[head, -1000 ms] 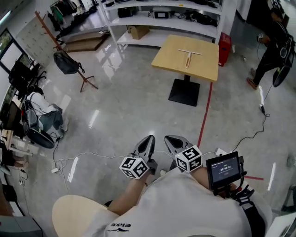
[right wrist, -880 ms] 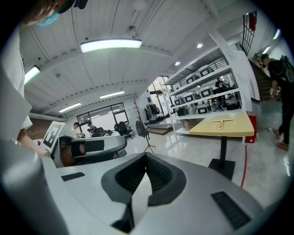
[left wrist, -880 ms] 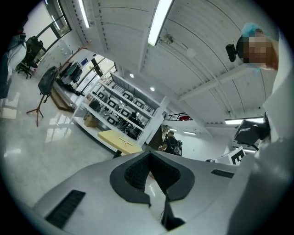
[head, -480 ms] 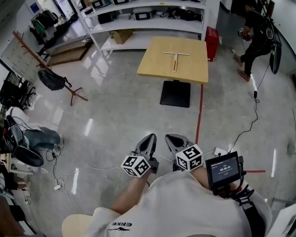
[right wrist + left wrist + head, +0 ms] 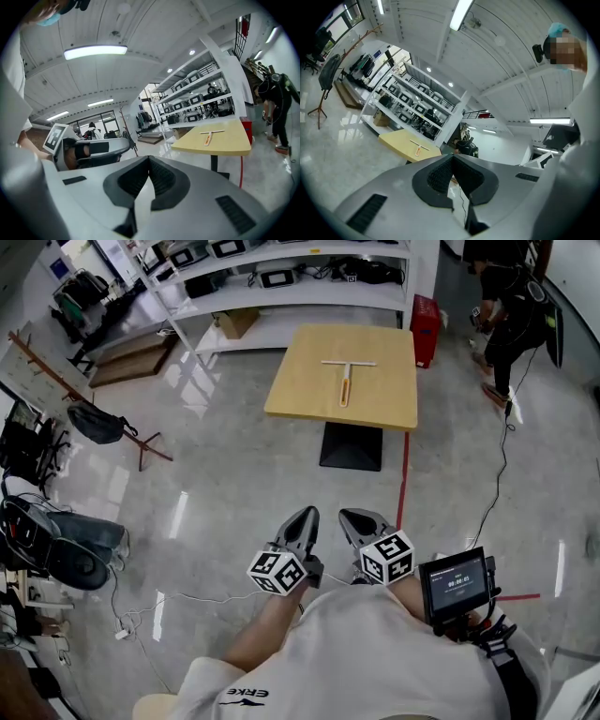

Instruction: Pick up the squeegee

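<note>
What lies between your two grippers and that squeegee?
In the head view, only bare glossy floor and the table's black base separate the left gripper and right gripper from the squeegee on the tabletop.

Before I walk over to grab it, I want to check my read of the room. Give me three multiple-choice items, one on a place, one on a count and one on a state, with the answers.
1. Where does the squeegee lie?
A. on the floor
B. on the yellow table
C. on a shelf

2. How many things lie on that table?
A. one
B. three
C. five

3. What state is the left gripper in?
A. wide open
B. shut on the squeegee
C. shut, with nothing between the jaws

Answers:
1 B: it lies flat near the middle of the table top.
2 A: only the squeegee shows on the top.
3 C: the left gripper view shows the pads together, with the squeegee far off on the table.
</note>
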### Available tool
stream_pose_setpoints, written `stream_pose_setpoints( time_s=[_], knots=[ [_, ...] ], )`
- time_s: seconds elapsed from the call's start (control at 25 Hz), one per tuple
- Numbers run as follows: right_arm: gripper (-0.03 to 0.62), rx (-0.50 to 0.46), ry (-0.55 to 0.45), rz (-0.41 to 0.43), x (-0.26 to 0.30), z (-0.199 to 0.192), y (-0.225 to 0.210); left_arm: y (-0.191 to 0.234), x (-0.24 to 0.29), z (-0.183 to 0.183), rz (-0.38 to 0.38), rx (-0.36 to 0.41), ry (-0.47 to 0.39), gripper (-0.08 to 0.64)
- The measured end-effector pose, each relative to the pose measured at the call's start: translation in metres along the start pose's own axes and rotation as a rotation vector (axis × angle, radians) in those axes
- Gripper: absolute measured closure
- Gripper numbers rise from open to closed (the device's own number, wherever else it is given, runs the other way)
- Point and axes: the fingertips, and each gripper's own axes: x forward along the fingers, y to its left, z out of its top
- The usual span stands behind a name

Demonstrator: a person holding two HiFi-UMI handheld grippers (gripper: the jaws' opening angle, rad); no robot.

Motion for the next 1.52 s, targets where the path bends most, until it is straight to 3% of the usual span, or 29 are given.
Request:
stream_pose_setpoints(
  time_s=[0.76,1.0,1.52],
  knots=[
    [0.589,0.040,-0.035,-0.057,0.016,0.027,-0.030,0.006,0.038,0.016,-0.034,0.032,0.055,0.555],
    [0.589,0.053,-0.025,-0.109,0.068,0.048,-0.081,0.051,0.104,0.031,-0.068,0.023,0.096,0.555],
    [0.589,0.089,-0.015,-0.239,0.151,0.093,-0.146,0.121,0.191,0.079,-0.136,0.012,0.142,0.555]
  ],
)
